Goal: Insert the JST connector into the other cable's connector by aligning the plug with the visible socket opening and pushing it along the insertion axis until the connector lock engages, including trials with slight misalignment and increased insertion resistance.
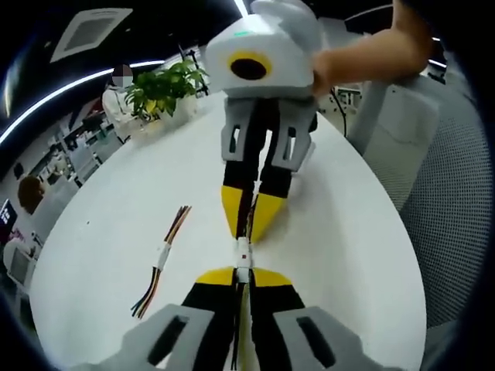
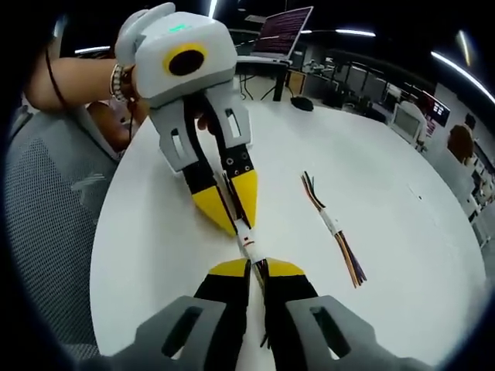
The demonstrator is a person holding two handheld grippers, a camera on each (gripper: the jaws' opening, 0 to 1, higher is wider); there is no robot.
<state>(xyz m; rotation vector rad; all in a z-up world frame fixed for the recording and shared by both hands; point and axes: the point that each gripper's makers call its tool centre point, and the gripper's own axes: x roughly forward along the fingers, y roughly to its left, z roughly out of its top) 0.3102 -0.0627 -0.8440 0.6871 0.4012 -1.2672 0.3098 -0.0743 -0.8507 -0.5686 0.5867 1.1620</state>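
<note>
Where the two yellow-tipped grippers meet nose to nose over the round white table (image 1: 116, 232), a small white JST connector (image 1: 244, 255) bridges the gap between them, just above the matte tabletop.

Left gripper (image 1: 243, 272), seen in its own view: black jaws with wedge-shaped yellow tips, drawn together on the thin wires trailing from the near end of the connector. Right gripper (image 1: 252, 224) enters from the top of that view, grey-white rounded housing, jaws pinched close on the wires at the far end; a hand (image 1: 371, 54) grips the housing.

Right gripper view: same pairing reversed. Own gripper (image 2: 257, 267) tips closed around dark wires; connector (image 2: 246, 241) white, blocky, a small red mark on its face. Whether the two halves are fully seated cannot be told.

Spare cable (image 1: 161, 261) lies flat on the table, well apart from the grippers: multicoloured thin strands, fanned at both ends, a white piece at mid-length.

Left gripper view alone: a leafy potted plant (image 1: 164, 91) at the far table edge, a mesh-backed chair (image 1: 448, 201). Right gripper view alone: a laptop (image 2: 285, 31) with lit screen, a beaded bracelet (image 2: 117, 82) on a wrist.
</note>
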